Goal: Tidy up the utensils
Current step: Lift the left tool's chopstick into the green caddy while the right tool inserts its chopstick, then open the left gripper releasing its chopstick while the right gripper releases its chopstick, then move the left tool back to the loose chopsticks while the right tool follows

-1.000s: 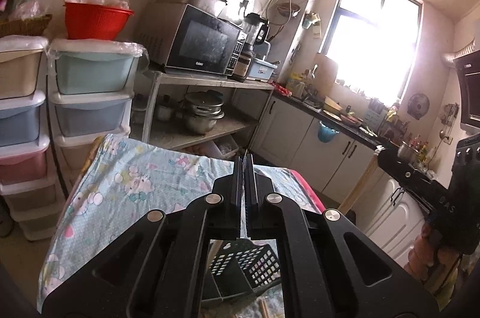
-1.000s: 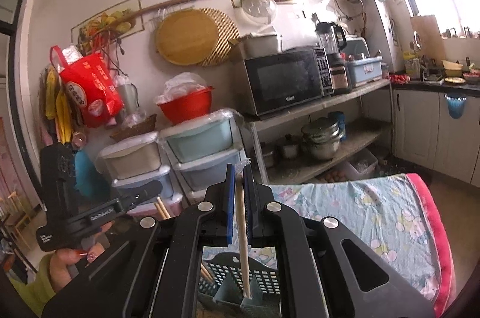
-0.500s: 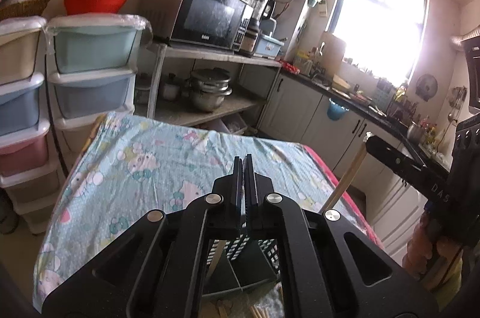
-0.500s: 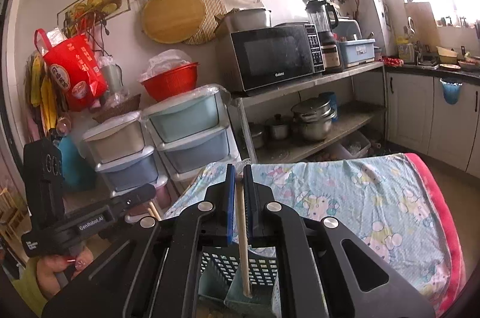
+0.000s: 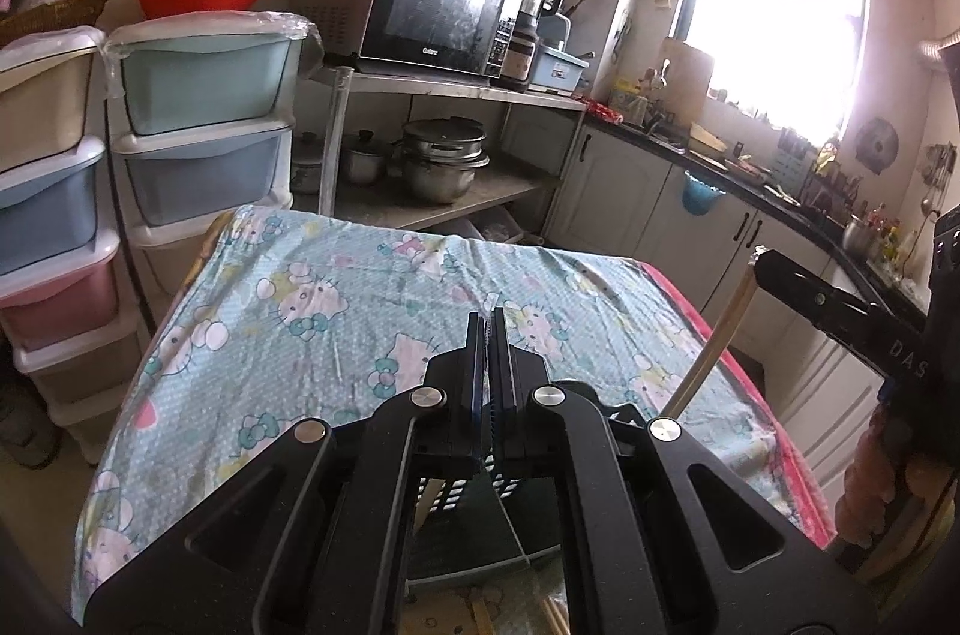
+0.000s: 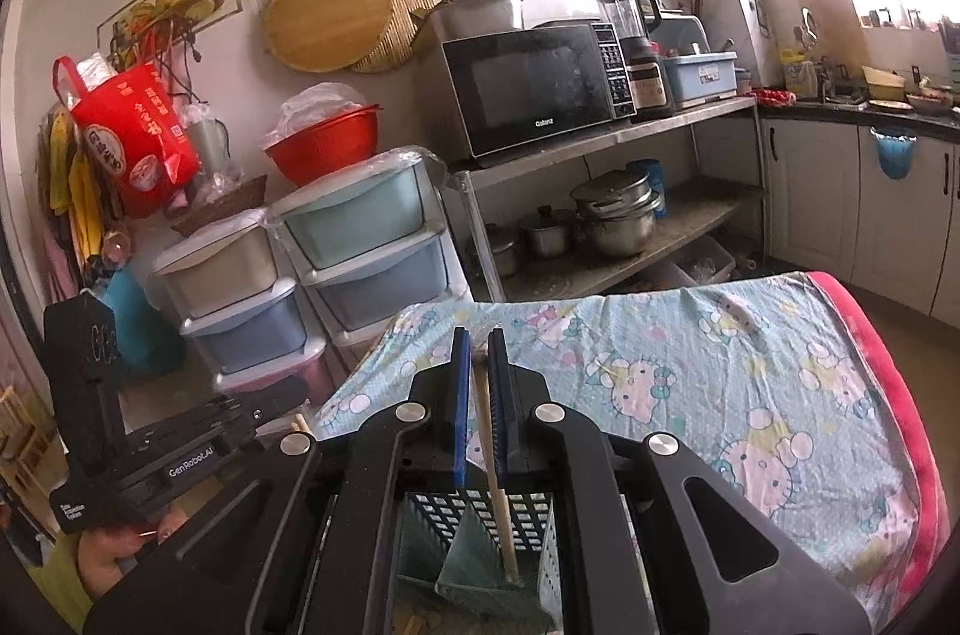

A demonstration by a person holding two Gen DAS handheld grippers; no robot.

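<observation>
Both grippers came lower toward the perforated utensil basket [image 6: 480, 521] at the table's [image 6: 750, 365] near edge. Right gripper [image 6: 478, 395] pinches a chopstick [image 6: 495, 467], its tip inside the basket: light, stiff, smooth, best held mid-shaft. Left gripper [image 5: 487, 371] is closed, empty.

A lived-in home kitchen. A black microwave oven [image 6: 537, 86] sits on a steel shelf rack, centre frame, above stacked steel pots [image 6: 615, 215]. A round wooden board [image 6: 333, 17] hangs upper left. White cabinets under a dark countertop [image 5: 774, 200] run beneath the bright window [image 5: 774, 5], right.
</observation>
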